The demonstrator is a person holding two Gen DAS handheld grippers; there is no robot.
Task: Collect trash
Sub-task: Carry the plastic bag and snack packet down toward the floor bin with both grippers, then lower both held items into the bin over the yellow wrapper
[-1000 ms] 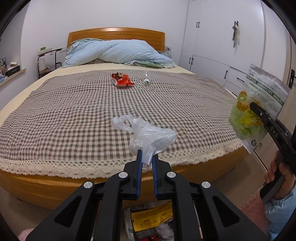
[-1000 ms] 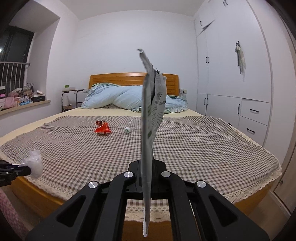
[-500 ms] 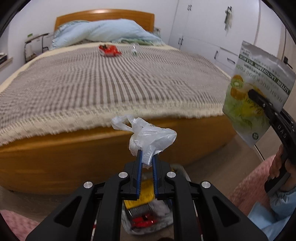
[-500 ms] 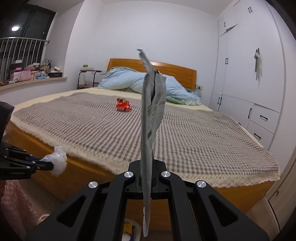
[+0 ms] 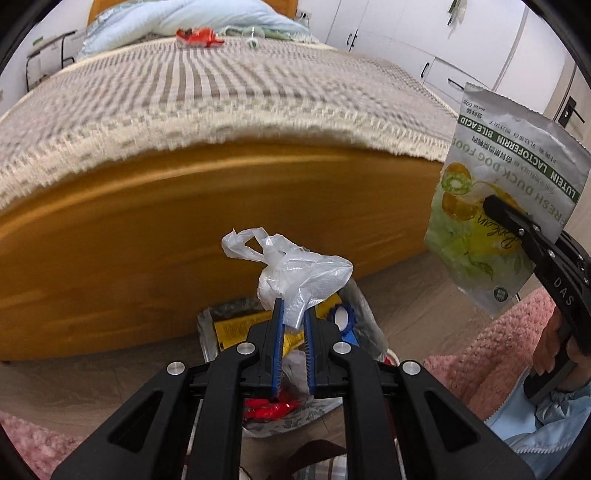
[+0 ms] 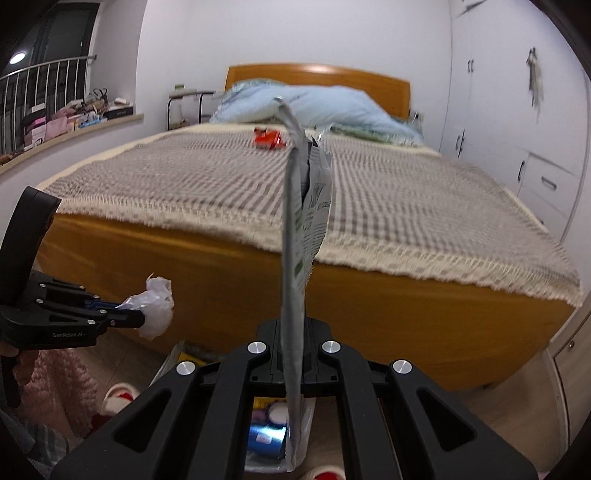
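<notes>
Left wrist view: left claw (image 5: 293,321) clamped on a crumpled clear plastic bag (image 5: 295,275), pointing down at the open trash bag (image 5: 364,317) on the floor near the bed frame (image 5: 184,229). Trash bag already holds a yellow packet (image 5: 236,328), something red, a blue cap. On the right, right claw (image 5: 491,205) clamped on a dog food pouch (image 5: 506,192), held up above the floor, well right of the trash bag. Far on the bed, a red wrapper (image 5: 197,36) and a small bottle (image 5: 252,38) not yet collected.

Right wrist view: pouch (image 6: 299,236) seen edge-on, pinched upright between the shut jaws of the right claw (image 6: 293,350); trash bag mouth (image 6: 275,424) just below it. Left claw (image 6: 136,319) at left with the plastic bag (image 6: 157,308) sticking out of its tip.

Step in hand looks like dropping both pieces. Do it well: bring each claw right over the trash bag mouth before letting go. The plastic bag is light and may cling to the pads, so give it a shake. Pouch is tall, so tip it in end first or it may catch the rim and fall outside.
</notes>
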